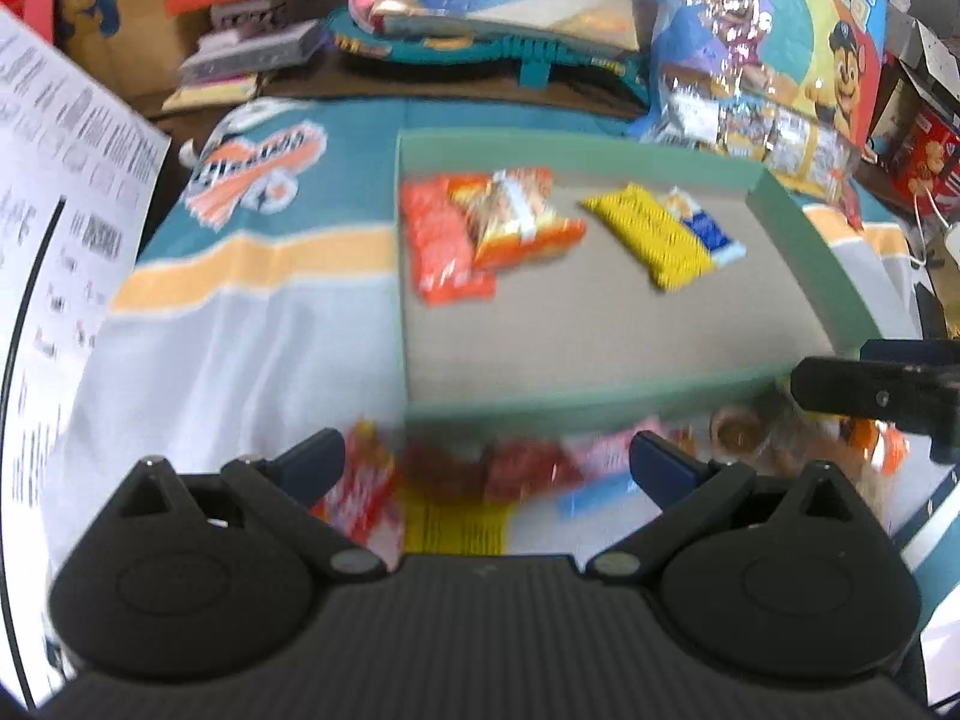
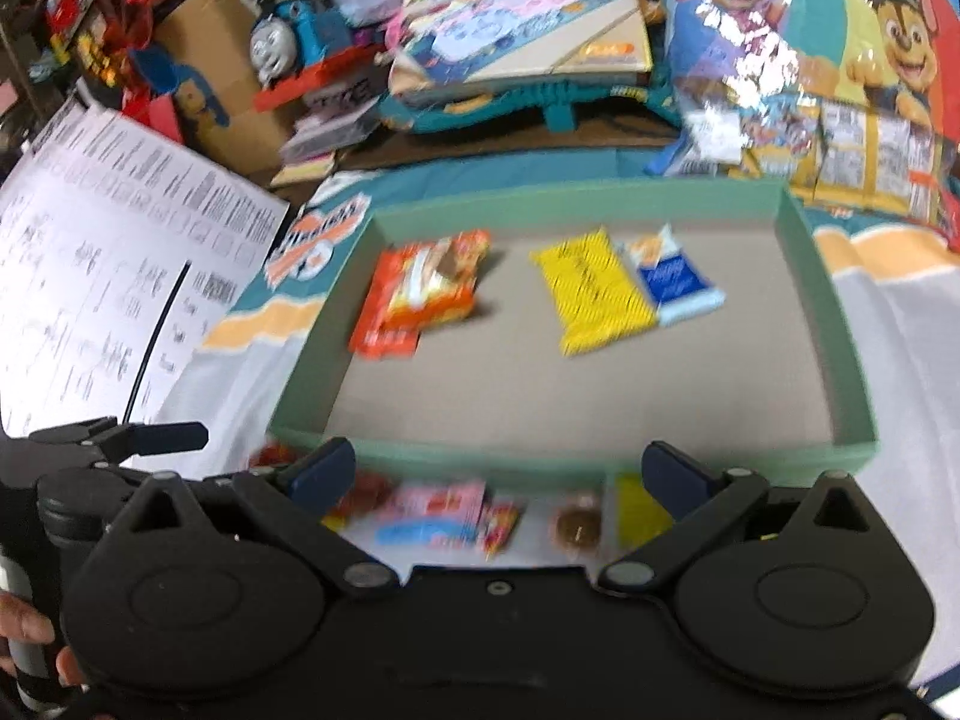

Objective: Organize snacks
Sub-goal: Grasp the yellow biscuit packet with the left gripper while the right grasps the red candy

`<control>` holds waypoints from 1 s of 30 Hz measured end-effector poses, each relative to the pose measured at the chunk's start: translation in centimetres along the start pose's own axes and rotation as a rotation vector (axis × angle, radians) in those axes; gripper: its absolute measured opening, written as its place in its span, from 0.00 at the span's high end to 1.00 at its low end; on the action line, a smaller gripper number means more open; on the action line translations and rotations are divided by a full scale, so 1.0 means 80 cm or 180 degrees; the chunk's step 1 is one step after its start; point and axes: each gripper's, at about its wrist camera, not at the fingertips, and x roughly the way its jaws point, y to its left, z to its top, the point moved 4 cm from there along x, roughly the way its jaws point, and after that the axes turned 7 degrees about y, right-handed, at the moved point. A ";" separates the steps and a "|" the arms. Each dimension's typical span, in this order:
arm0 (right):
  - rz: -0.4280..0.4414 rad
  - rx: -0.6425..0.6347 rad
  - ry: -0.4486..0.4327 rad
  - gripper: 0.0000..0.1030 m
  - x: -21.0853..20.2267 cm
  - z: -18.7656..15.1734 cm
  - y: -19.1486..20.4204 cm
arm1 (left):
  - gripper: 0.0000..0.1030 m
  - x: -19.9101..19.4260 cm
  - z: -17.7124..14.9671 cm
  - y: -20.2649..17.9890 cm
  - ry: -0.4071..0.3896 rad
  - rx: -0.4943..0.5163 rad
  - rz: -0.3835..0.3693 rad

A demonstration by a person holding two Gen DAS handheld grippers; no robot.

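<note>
Both jaws wide, holding nothing. Left gripper (image 1: 487,462) and right gripper (image 2: 498,471) hover over loose snacks (image 2: 444,516) just before the tray (image 2: 600,462). Inside tray: orange packs (image 2: 420,294) at left, yellow pack (image 2: 594,300) touching blue pack (image 2: 675,285) at right. Frames blurred.

Tray (image 2: 834,324): matt cardboard, green walls, grey-brown floor. Snack packs (image 2: 591,291): glossy plastic film. Cloth (image 1: 240,360) below: soft printed fabric; grippers (image 2: 498,474): matt black plastic, metal pivot pins.
</note>
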 end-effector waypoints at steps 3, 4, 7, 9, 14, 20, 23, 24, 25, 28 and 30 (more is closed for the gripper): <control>0.0031 0.0004 0.0119 0.00 0.007 -0.029 0.008 | 0.00 0.007 -0.026 0.006 0.0097 0.0001 -0.0003; 0.0053 0.0012 0.0173 0.00 0.009 -0.041 0.010 | 0.00 0.010 -0.034 0.008 0.0125 0.0005 0.0006; 0.0093 0.0031 0.0311 0.00 0.014 -0.070 0.016 | 0.00 0.016 -0.051 0.015 0.0157 0.0011 0.0033; 0.0115 0.0031 0.0371 0.01 0.015 -0.088 0.018 | 0.01 0.018 -0.059 0.019 0.0154 -0.0001 0.0037; 0.0228 -0.0014 0.0629 0.47 0.019 -0.127 0.024 | 0.25 0.017 -0.068 0.018 0.0095 0.0071 0.0015; 0.0377 0.0055 0.0950 0.63 0.027 -0.156 0.022 | 0.52 0.029 -0.077 -0.002 0.0221 0.0202 -0.0176; 0.0355 0.0064 0.1019 0.63 0.034 -0.164 0.024 | 0.52 0.036 -0.085 -0.013 0.0288 0.0250 -0.0287; 0.0360 0.0087 0.0996 0.63 0.035 -0.163 0.023 | 0.51 0.038 -0.087 -0.016 0.0297 0.0259 -0.0313; 0.0358 0.0107 0.0974 0.63 0.035 -0.159 0.023 | 0.51 0.039 -0.088 -0.019 0.0296 0.0269 -0.0327; 0.0285 0.0161 0.0909 0.63 0.040 -0.146 0.018 | 0.50 0.039 -0.087 -0.018 0.0310 0.0214 -0.0370; 0.0266 0.0234 0.0873 0.63 0.046 -0.137 0.012 | 0.47 0.039 -0.085 -0.012 0.0317 0.0122 -0.0384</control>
